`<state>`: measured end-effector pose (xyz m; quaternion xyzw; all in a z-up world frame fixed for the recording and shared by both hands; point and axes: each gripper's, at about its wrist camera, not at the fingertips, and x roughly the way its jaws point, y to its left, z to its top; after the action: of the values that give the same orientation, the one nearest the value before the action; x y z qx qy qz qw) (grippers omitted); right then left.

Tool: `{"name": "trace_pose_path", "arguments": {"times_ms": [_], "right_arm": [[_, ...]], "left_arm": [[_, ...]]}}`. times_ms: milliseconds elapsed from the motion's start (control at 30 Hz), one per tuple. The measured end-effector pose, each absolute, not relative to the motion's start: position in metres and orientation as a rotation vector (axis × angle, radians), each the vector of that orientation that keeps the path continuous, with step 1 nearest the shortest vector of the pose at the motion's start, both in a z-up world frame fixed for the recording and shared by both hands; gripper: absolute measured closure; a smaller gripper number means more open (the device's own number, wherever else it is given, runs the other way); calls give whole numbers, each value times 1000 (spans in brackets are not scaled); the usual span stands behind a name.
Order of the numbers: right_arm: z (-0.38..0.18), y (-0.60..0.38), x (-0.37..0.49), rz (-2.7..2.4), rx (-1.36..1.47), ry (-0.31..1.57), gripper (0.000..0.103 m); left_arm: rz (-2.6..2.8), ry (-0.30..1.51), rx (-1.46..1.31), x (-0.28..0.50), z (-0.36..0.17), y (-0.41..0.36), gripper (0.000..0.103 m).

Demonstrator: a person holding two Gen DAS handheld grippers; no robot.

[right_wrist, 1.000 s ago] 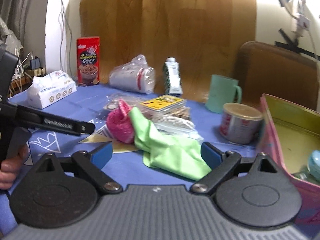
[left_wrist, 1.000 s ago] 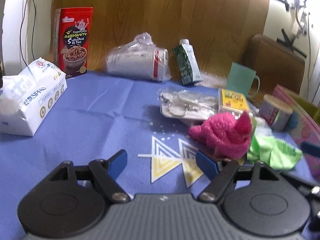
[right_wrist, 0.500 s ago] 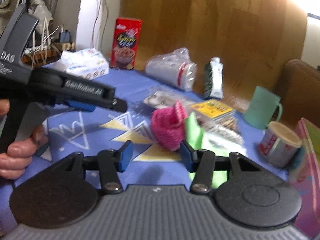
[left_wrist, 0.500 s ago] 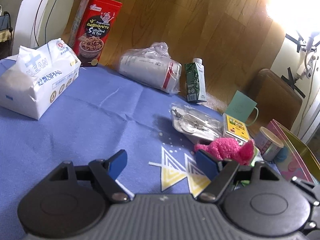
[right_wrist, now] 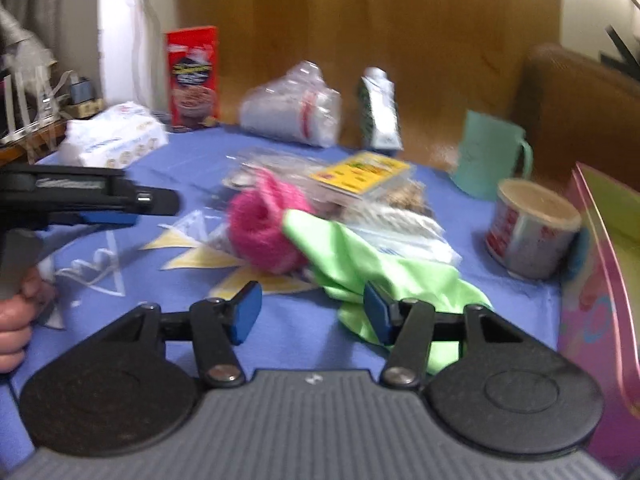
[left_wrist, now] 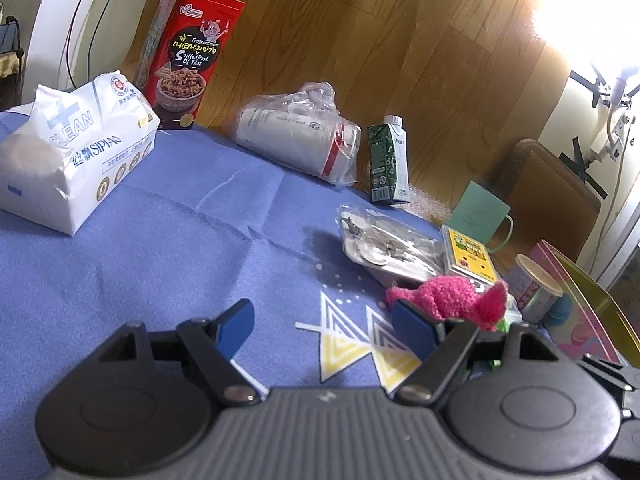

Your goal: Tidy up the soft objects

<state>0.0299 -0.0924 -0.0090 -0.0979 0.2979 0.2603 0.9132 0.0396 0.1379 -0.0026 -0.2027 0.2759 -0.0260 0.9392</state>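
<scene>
Soft items sit mid-table on a blue cloth, matte w/ fold creases and white-yellow triangle print. Biggest nearby: 1 pink tin box, open, yellow-green inside, at the right edge. 1 white tissue pack, crinkly plastic, far left. 1 red snack carton stands upright against the wood panel; beside it 1 bagged sleeve of paper cups lying on its side, then 1 green drink carton upright. 1 mint mug, 1 round can w/ pale lid, 1 flat yellow-topped box.

Task things: 1 lime green cloth, smooth, thin, crumpled, spread toward the right gripper; 1 pink fuzzy knit piece, rounded lump w/ a pointed tip, touching the cloth's left edge. Clear bags behind them hold metal bits, prob. key rings; right view is blurred.

Left gripper points down at the cloth, rolled a bit, jaws wide apart, nothing between them; pink piece lies just past its right finger. Its hand wraps the grip at the right view's left edge.

Right gripper angles down, jaws about half apart and opening, nothing clamped; green cloth lies at its right finger, bare tablecloth in the gap.
</scene>
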Motion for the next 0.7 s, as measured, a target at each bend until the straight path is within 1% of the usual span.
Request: {"name": "trace_pose_path", "arguments": {"times_ms": [200, 367, 467, 500, 700], "right_arm": [[-3, -71, 30, 562, -273, 547, 43], [3, -56, 50, 570, -340, 483, 41], [-3, -44, 61, 597, -393, 503, 42], [-5, -40, 61, 614, -399, 519, 41], [-4, -36, 19, 748, -475, 466, 40]], "left_arm": [[-52, 546, -416, 36, -2, 138, 24], [-55, 518, -437, 32, -1, 142, 24], [-53, 508, -473, 31, -1, 148, 24], [-51, 505, -490, 30, -2, 151, 24], [-47, 521, -557, 34, -6, 161, 24]]}}
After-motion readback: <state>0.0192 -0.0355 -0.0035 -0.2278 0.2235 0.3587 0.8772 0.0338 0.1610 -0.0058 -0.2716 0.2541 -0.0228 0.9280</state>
